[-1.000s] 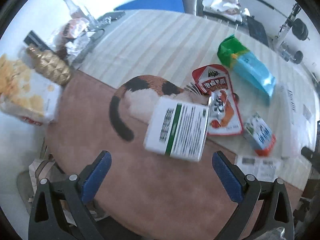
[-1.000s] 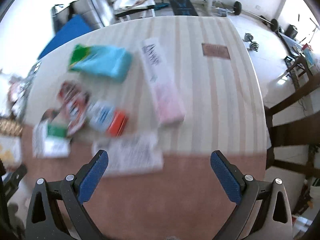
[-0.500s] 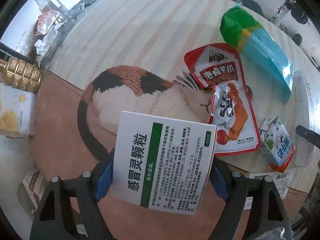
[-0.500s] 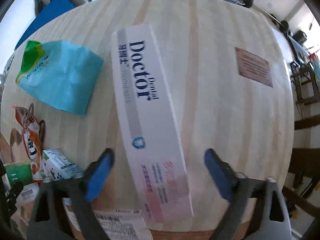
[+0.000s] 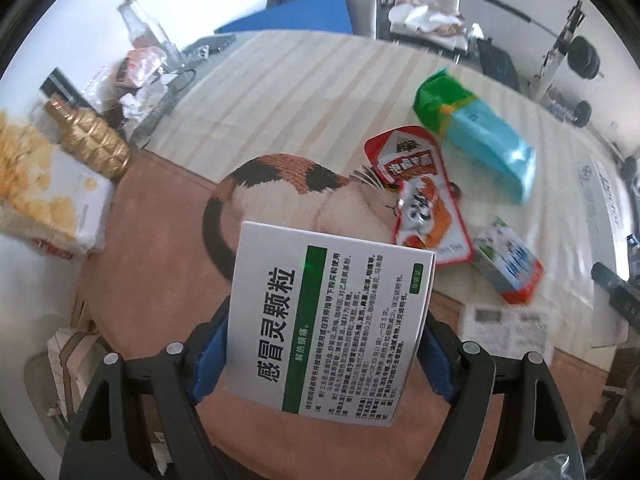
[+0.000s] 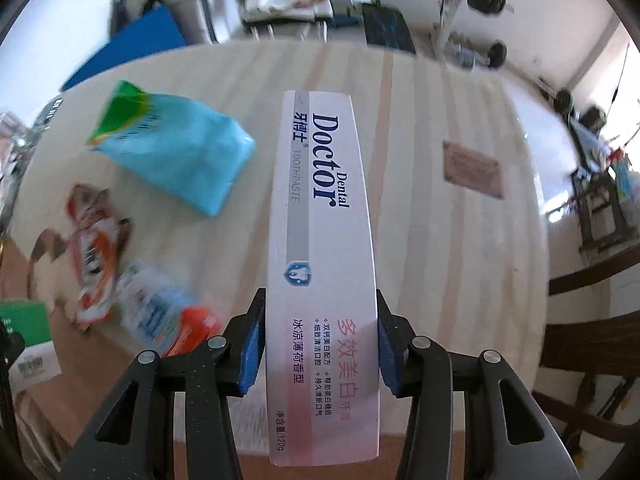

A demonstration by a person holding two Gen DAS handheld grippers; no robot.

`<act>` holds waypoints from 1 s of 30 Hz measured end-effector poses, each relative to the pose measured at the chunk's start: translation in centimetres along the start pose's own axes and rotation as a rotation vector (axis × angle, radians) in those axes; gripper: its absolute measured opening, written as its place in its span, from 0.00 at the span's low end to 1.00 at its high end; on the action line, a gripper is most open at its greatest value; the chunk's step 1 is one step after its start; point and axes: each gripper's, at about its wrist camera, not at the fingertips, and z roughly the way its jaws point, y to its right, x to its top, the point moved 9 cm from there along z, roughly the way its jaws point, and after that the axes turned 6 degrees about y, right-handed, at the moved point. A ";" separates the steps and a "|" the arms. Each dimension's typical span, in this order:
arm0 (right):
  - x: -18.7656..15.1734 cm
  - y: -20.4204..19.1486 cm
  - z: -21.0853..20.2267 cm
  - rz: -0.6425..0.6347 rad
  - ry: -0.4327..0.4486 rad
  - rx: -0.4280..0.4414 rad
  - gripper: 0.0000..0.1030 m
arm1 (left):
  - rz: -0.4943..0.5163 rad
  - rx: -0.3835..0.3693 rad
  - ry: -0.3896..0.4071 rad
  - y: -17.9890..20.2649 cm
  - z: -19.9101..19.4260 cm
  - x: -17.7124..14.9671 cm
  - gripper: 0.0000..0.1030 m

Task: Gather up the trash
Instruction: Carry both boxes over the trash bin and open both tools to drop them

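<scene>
Trash on this table is already partly in our grip: our left gripper is clamped across the width of a white medicine box with a green stripe, and our right gripper has just closed onto the near end of a long toothpaste box, its blue pads pressing the two long sides. The toothpaste box's long axis runs straight ahead along the fingers, so most of its length sticks out past the pads, away from us. We judge that overhang to be what the coming move turns on: carried from one end like this, the box may droop or swing, so it wants a steady wrist. The medicine box sits squarer between the left fingers, its printed face toward the camera, above the brown cat-patterned mat.

Counting what lies loose on the table: one blue-and-green bag, one red snack pouch, one small milk carton, and one printed paper slip at the near edge. That makes four pieces still to collect, plus the two in hand. All four lie between the two grippers. At the far left edge we see one gold bottle, one clear bottle and one cracker box; whether they count as trash we cannot tell.
</scene>
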 end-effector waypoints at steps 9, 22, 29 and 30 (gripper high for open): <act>-9.6 -4.5 -11.6 -0.040 0.122 0.059 0.48 | -0.032 -0.072 0.083 -3.0 -8.0 -7.1 0.77; -35.6 -9.8 -21.3 -0.068 -0.004 0.245 0.48 | -0.129 -0.194 -0.071 -9.1 -10.9 -27.6 0.77; -49.8 -10.1 -15.9 -0.115 -0.243 0.244 0.48 | -0.152 -0.149 -0.231 -9.0 -2.2 -37.3 0.77; -51.3 -10.0 -14.4 -0.120 -0.270 0.239 0.48 | -0.154 -0.146 -0.247 -8.8 -0.8 -38.4 0.77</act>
